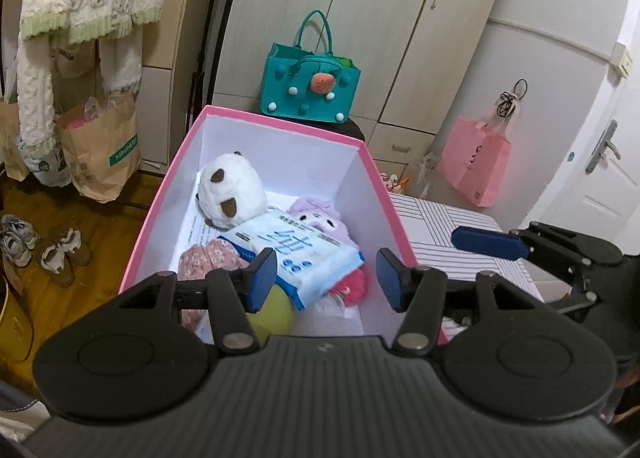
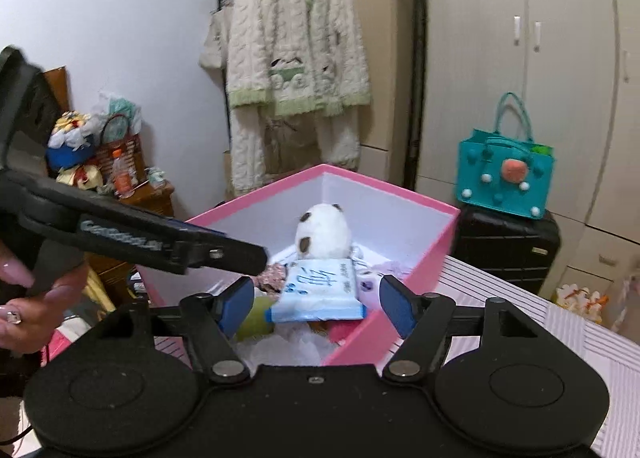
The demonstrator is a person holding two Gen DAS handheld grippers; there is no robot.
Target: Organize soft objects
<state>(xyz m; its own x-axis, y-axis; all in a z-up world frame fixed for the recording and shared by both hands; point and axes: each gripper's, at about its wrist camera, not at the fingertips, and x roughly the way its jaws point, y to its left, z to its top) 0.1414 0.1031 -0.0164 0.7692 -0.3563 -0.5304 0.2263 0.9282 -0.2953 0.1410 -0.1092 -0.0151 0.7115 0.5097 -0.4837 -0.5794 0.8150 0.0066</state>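
From where I sit, the soft things are all down in the pink box (image 1: pixel 280 129): the white plush (image 1: pixel 230 189) against the far wall, the blue tissue pack (image 1: pixel 296 258) lying across the heap on top, a lilac plush (image 1: pixel 320 215) beside it, floral fabric (image 1: pixel 208 262) and a yellow-green ball (image 1: pixel 274 310) at the near end. My left gripper (image 1: pixel 326 278) hangs above the box's near end with its jaws partly open and nothing between the pads; the tissue pack is framed in the gap but lies below them, untouched. My right gripper (image 2: pixel 316 304) is the same, jaws apart and empty, looking in over the near corner of the box (image 2: pixel 400 193). The worry I have is the tissue pack: it rests loosely on an uneven pile, so a fingertip dragged through it could slide it off or tip the white plush (image 2: pixel 322 232) over (it is only leaning there). The box sits near the edge of the striped table (image 1: pixel 460 225), and a push on its wall might shift it towards the floor. The two tools are also close; in the right view the left gripper (image 2: pixel 224 250) crosses just ahead of mine, so they could clash. Both point forward and down into the box, and the hand (image 2: pixel 36 306) on the left tool is at the frame's edge.
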